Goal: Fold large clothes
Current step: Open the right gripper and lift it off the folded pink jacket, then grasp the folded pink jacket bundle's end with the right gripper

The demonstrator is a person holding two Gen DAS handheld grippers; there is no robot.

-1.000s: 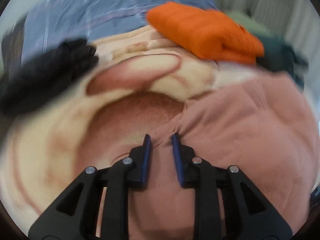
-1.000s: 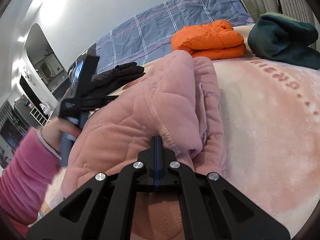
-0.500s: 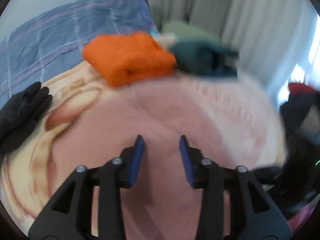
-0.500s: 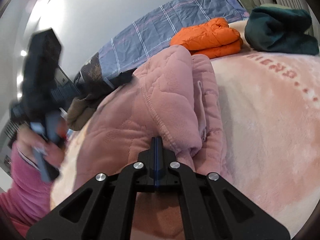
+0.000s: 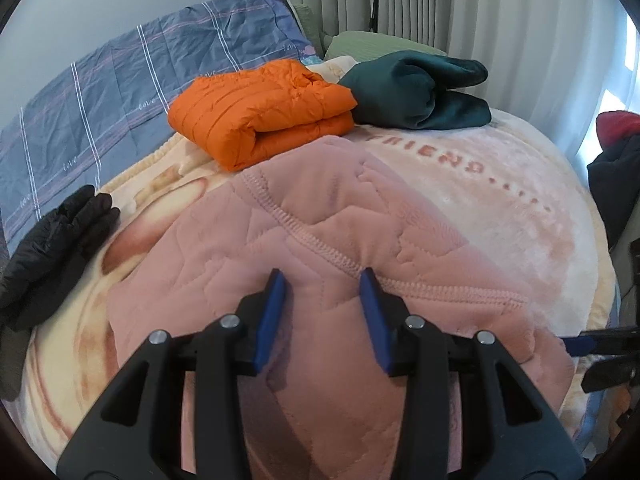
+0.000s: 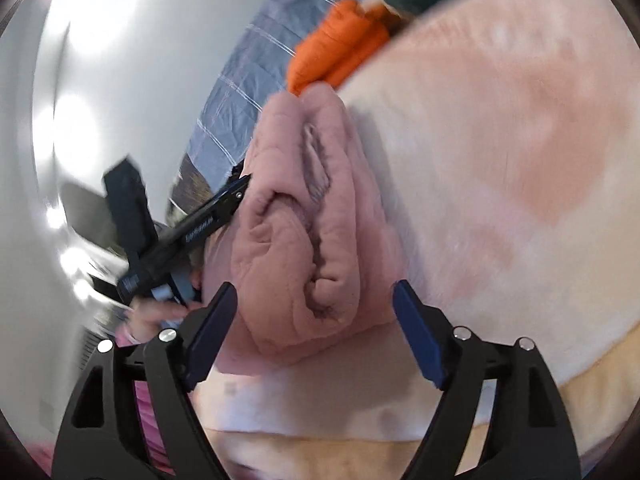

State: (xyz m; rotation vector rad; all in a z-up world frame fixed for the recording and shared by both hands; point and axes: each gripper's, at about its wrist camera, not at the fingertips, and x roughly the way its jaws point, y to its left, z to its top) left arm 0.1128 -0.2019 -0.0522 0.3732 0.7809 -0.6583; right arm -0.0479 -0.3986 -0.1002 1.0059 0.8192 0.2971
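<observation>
A pink quilted garment [image 5: 320,208] lies folded into a thick bundle on the pink blanket [image 5: 520,220]. My left gripper [image 5: 322,280] hovers over its stitched seam, jaws partly apart, pads not pressing the cloth. In the right wrist view the bundle's rolled end [image 6: 304,200] sits between the wide jaws of my right gripper [image 6: 315,287]. Those jaws are opening and the pads stand clear of the fabric. A hand holding the left gripper [image 6: 192,232] shows to the left of the bundle. The right gripper's blue pad [image 5: 580,346] peeks in at the left wrist view's right edge.
A folded orange jacket [image 5: 264,112] and a dark green garment [image 5: 416,88] lie at the far side of the bed. A black garment [image 5: 52,248] sits at the left. Behind are a blue plaid cover [image 5: 120,80] and curtains [image 5: 480,8]. Dark clothes [image 5: 616,184] hang at the right.
My right gripper was shut on the pink garment's edge; it has let go, opened wide and rolled. My left gripper opened further, swung right and lifted off the cloth.
</observation>
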